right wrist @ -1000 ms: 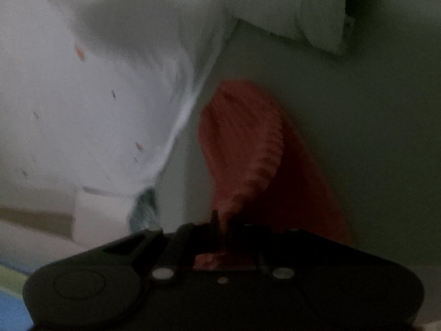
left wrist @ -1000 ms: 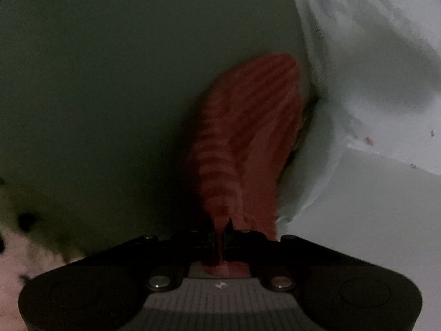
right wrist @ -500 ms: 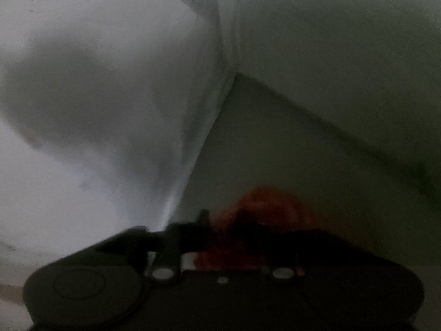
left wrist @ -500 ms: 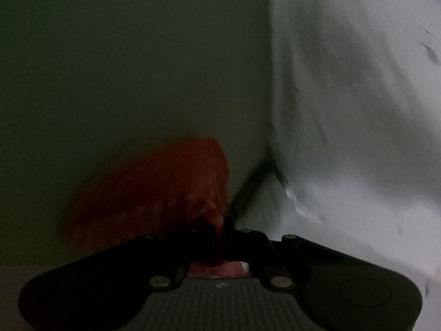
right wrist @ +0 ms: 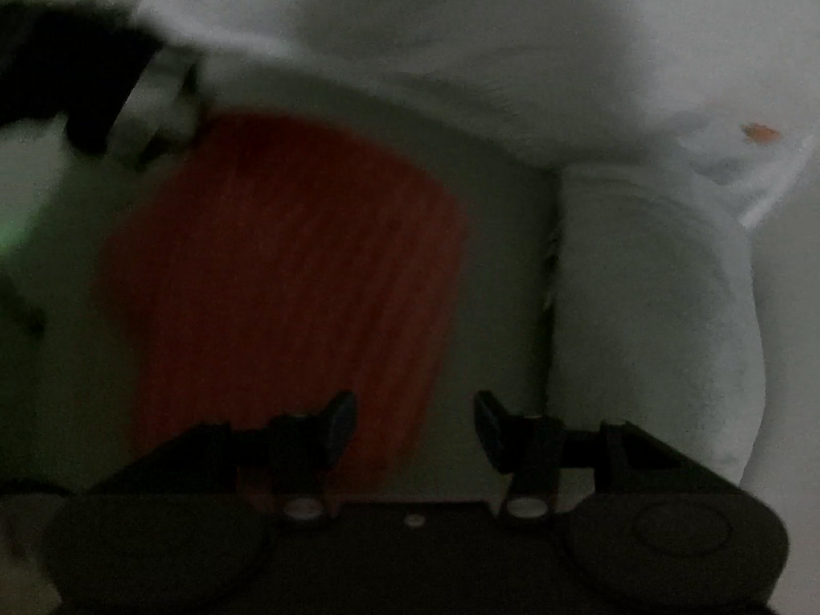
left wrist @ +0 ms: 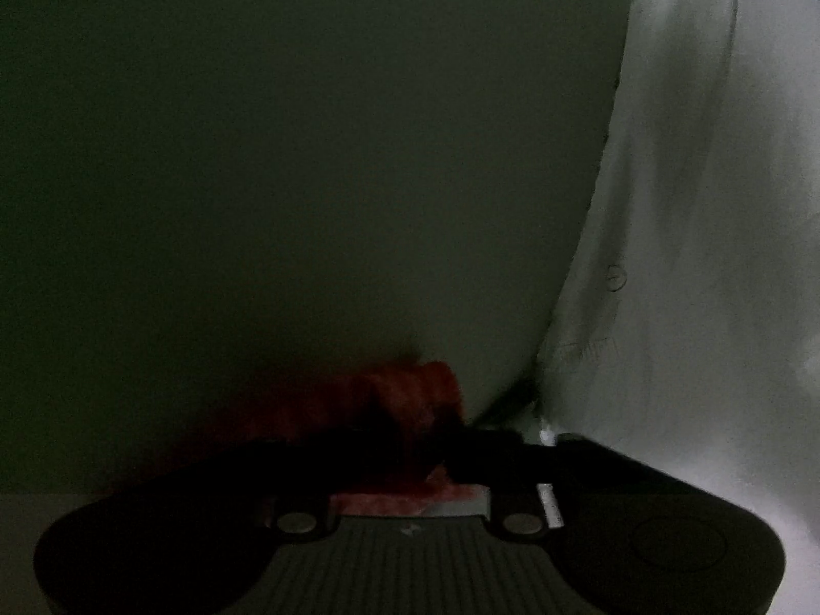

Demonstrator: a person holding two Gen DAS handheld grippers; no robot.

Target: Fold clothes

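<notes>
A red ribbed cloth lies spread flat on the dull grey-green surface in the right wrist view. My right gripper hovers over its near edge, open, with nothing between its fingers. My left gripper is shut on a bunched bit of the red cloth, low against the surface. The left gripper also shows in the right wrist view, at the cloth's far left corner. Both views are dark and blurred.
A white garment with small orange specks lies along the far side of the red cloth. A folded white piece sits to its right. In the left wrist view a white buttoned shirt fills the right side.
The right gripper has let go of the red cloth and opened. The cloth, held up hanging a second ago, now lies flat. The left gripper has come down, still holding it.
</notes>
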